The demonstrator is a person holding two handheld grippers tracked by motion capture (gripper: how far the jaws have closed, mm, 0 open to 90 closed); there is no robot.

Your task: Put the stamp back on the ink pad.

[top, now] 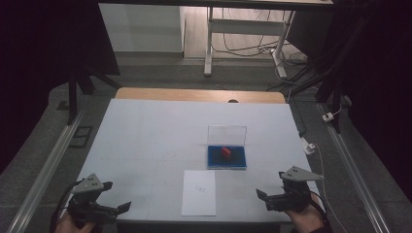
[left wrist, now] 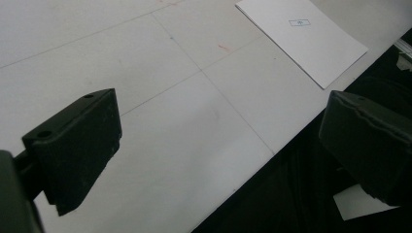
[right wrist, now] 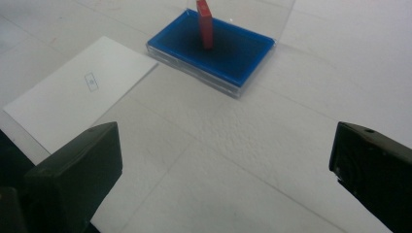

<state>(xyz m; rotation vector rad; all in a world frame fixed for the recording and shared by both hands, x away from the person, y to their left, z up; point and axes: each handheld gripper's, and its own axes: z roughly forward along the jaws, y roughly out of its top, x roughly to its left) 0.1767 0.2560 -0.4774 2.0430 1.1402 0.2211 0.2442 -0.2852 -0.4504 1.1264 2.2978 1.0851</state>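
Observation:
A shallow blue case (top: 227, 158) lies a little right of the table's middle, its clear lid (top: 227, 134) standing upright behind it. A small red block (top: 226, 151) stands on the blue base; in the right gripper view the red block (right wrist: 205, 22) rises from the blue case (right wrist: 214, 48) ahead of the jaws. My left gripper (top: 115, 196) is open at the near left corner, nothing between its jaws. My right gripper (top: 270, 185) is open at the near right edge, also holding nothing. Both are well short of the case.
A white paper sheet (top: 199, 192) with a small printed mark lies at the front edge between the grippers, seen too as the sheet (left wrist: 303, 36) and the sheet (right wrist: 80, 92). The white table (top: 155, 131) ends in a wooden strip at the back. Desk legs and cables stand beyond.

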